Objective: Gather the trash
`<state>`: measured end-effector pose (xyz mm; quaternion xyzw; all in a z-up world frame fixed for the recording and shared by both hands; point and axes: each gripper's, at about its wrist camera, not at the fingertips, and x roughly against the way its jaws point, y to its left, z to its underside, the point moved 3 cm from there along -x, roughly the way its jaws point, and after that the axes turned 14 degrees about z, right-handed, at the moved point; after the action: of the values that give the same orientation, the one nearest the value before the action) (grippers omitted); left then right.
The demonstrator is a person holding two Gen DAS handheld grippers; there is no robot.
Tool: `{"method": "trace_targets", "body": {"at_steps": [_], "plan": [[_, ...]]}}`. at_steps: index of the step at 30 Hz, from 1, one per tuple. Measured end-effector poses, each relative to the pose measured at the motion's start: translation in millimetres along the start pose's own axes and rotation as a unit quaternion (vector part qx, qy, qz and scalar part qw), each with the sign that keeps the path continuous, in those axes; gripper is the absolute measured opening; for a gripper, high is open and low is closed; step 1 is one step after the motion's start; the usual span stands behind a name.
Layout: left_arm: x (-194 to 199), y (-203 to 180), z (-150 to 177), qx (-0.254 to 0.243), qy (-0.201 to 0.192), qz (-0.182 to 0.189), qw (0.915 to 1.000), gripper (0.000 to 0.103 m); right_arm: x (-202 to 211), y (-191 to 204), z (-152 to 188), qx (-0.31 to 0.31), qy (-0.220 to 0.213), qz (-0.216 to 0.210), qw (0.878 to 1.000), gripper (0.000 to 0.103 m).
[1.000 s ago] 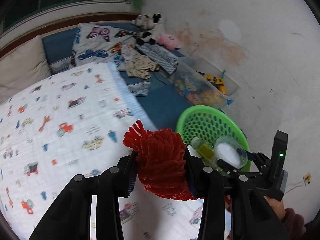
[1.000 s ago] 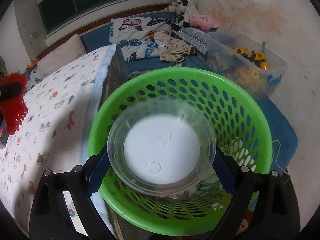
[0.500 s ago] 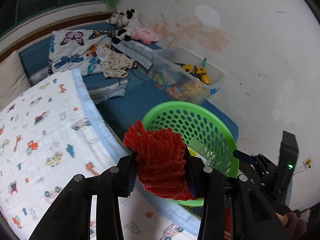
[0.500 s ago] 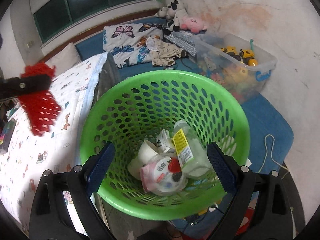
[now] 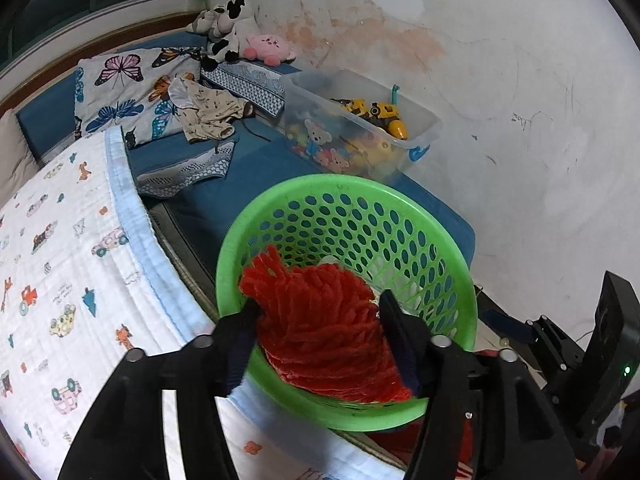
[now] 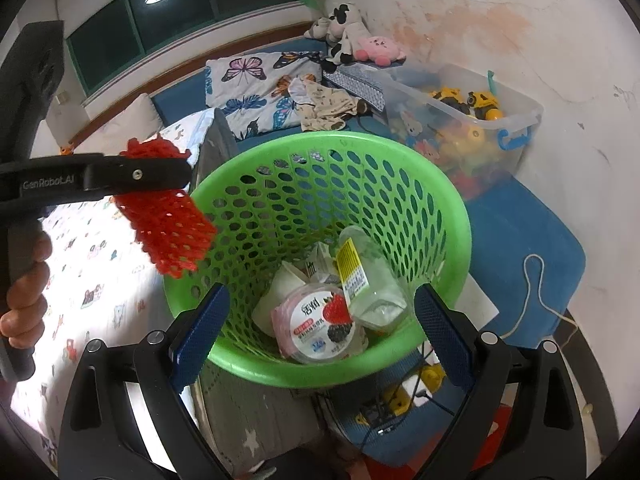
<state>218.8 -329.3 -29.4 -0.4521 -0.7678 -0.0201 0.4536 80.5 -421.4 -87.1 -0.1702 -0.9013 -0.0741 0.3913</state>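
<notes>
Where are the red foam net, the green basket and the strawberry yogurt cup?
Red net (image 5: 324, 320): left wrist view, middle of the mesh between the fingers.
Green basket (image 6: 452, 196): right wrist view, far right rim.
Yogurt cup (image 6: 324, 322): right wrist view, printed lid, inside the basket.

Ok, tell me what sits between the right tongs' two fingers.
Nothing held: the right tongs stand open, and only the green basket with its trash below shows in the gap, in the right wrist view.

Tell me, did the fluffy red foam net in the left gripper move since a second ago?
Yes. The red foam net moved off the cartoon-print blanket toward the green plastic basket and now hangs over its rim, as the left gripper jaws open.
</notes>
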Motion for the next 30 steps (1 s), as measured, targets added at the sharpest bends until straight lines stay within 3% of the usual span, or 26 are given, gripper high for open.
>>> {"method": "trace_targets", "body": {"at_steps": [10, 20, 30], "plan": [[12.3, 2.7, 12.9, 0.004, -0.008, -0.004, 1.0, 0.075, 7.9, 7.0, 16.7, 0.003, 0.005, -0.008, 1.0, 0.093], [66.9, 19.7, 45.8, 0.008, -0.047, -0.053, 0.9975, 0.088, 32.2, 46.3, 22.9, 0.041, -0.011, -0.018, 0.999, 0.094], [126.8, 46.5, 91.0, 0.05, -0.081, -0.096, 0.9909, 0.094, 57.3, 83.2, 26.5, 0.056, -0.02, -0.034, 0.998, 0.096]]}}
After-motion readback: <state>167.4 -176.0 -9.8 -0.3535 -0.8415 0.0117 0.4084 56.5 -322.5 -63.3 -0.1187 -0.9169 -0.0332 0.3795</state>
